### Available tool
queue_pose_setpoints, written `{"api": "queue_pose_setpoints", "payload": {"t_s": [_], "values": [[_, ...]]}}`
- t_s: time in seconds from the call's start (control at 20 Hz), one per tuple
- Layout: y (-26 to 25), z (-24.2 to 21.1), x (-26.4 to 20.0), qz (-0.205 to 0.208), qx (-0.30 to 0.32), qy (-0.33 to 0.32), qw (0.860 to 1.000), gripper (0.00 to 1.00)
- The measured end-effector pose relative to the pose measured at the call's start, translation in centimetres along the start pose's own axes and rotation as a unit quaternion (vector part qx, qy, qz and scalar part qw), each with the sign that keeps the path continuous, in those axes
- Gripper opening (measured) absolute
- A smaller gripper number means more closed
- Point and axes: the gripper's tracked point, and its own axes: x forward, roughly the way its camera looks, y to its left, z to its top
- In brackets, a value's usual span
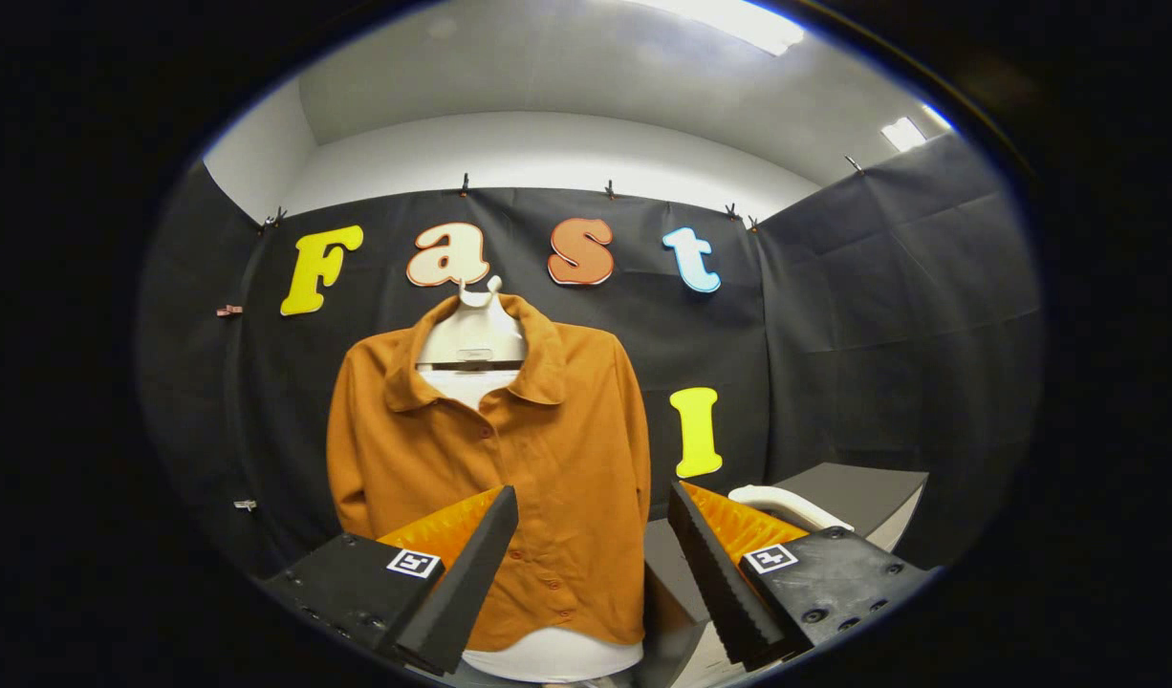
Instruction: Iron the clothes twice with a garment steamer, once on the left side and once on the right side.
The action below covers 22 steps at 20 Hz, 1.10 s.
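An orange-brown buttoned shirt (495, 449) hangs on a white torso form (473, 334) against the booth's back wall, straight beyond my fingers. My gripper (594, 502) is open, with a wide gap between the fingers and nothing held. Its left finger overlaps the shirt's lower left part in the view. Behind the right finger, a white curved handle (787, 504), probably the garment steamer, pokes up; most of it is hidden by that finger.
A dark grey box or table top (858, 492) stands to the right of the shirt, by the white handle. A grey surface (664, 564) lies low between the shirt and the right finger. Black cloth walls close the booth at the back and on both sides.
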Motion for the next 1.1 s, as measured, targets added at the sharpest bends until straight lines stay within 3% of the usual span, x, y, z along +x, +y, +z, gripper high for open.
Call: {"api": "queue_pose_setpoints", "payload": {"t_s": [0.6, 1.1], "values": [[-15.4, -3.2, 11.3, -0.052, 0.007, 0.056, 0.997, 0.98], [-25.4, -8.7, 16.9, -0.062, 0.020, 0.138, 0.988, 0.98]]}}
